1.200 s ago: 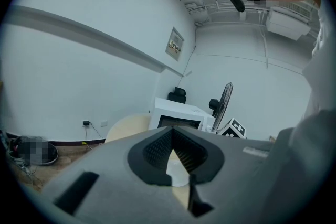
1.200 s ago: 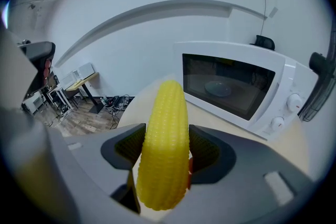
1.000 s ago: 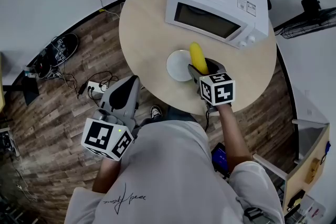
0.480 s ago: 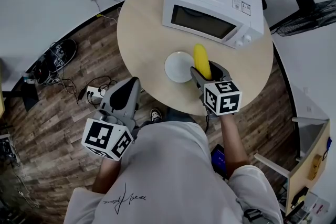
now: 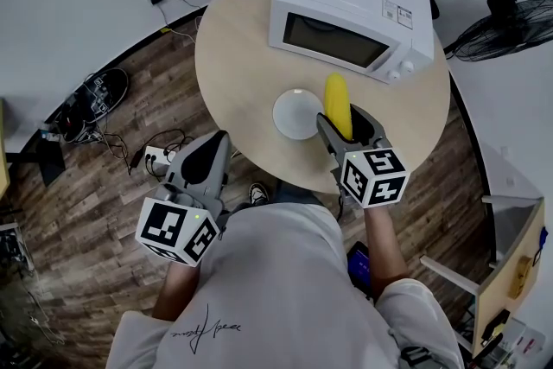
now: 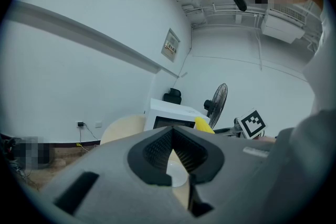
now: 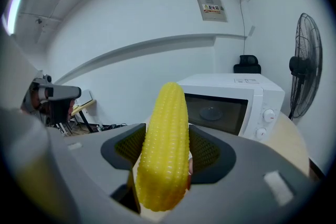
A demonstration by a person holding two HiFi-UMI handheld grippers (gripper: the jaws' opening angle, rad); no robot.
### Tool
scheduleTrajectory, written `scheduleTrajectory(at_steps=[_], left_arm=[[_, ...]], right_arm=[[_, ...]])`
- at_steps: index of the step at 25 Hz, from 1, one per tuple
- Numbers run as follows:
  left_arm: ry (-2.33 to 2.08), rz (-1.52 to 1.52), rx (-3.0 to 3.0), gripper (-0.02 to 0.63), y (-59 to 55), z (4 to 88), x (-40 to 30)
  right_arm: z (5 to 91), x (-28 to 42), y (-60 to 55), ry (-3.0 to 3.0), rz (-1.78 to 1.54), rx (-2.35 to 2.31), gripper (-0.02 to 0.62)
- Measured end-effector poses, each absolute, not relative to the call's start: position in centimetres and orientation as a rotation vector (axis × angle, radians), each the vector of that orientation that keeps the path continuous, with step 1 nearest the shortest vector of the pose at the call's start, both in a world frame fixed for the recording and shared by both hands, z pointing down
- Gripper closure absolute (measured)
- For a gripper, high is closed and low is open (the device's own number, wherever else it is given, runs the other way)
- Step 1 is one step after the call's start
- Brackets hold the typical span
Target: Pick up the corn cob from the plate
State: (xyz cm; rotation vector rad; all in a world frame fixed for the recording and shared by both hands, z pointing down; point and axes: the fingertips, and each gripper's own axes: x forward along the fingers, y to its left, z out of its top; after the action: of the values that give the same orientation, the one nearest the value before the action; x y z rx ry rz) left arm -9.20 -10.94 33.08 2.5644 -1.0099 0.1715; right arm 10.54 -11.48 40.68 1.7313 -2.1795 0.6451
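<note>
Corn was in my right gripper, whose jaws were squeezed onto the lower half of the bumpy yellow corn cob. They held it up just beside the round white plate on the round pale wood table, with its tip pointing toward the boxy white microwave oven. My left gripper hung off past the table edge, jaws pressed together on nothing. I thought the cob was light and hard but round and maybe slippery, so a grip across its thick part looked best.
</note>
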Motion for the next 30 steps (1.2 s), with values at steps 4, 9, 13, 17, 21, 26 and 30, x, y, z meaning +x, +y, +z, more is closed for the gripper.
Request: scheduleTrajectory(at_steps=[4, 9, 13, 17, 21, 26, 30], left_arm=[[-1.005, 0.167, 2.567, 0.604, -10.8, 33.0, -9.2], [-1.001, 0.166, 2.568, 0.604, -10.9, 33.0, -9.2], [-0.997, 0.167, 2.569, 0.604, -10.9, 32.9, -9.1], [-0.99, 0.169, 2.574, 0.604, -11.0, 32.8, -9.0], [-0.981, 0.173, 2.579, 0.604, -10.9, 32.8, -9.1], [-0.975, 0.173, 2.582, 0.604, -11.0, 32.8, -9.0], [-0.965, 0.17, 2.582, 0.604, -10.9, 32.7, -8.9]], right_arm=[[39.5, 10.4, -11.2, -2.199, 0.613, 1.756, 0.324], [37.9, 10.3, -10.8, -2.229, 0.579, 1.792, 0.324], [36.5, 10.2, -10.5, -2.26, 0.532, 1.823, 0.324], [35.1, 10.1, -10.1, -2.287, 0.48, 1.86, 0.325], [33.9, 9.9, -9.6, -2.31, 0.453, 1.896, 0.325], [33.0, 9.9, -9.0, -2.34, 0.441, 1.931, 0.325], [31.8, 9.7, -8.5, -2.375, 0.388, 1.95, 0.327]])
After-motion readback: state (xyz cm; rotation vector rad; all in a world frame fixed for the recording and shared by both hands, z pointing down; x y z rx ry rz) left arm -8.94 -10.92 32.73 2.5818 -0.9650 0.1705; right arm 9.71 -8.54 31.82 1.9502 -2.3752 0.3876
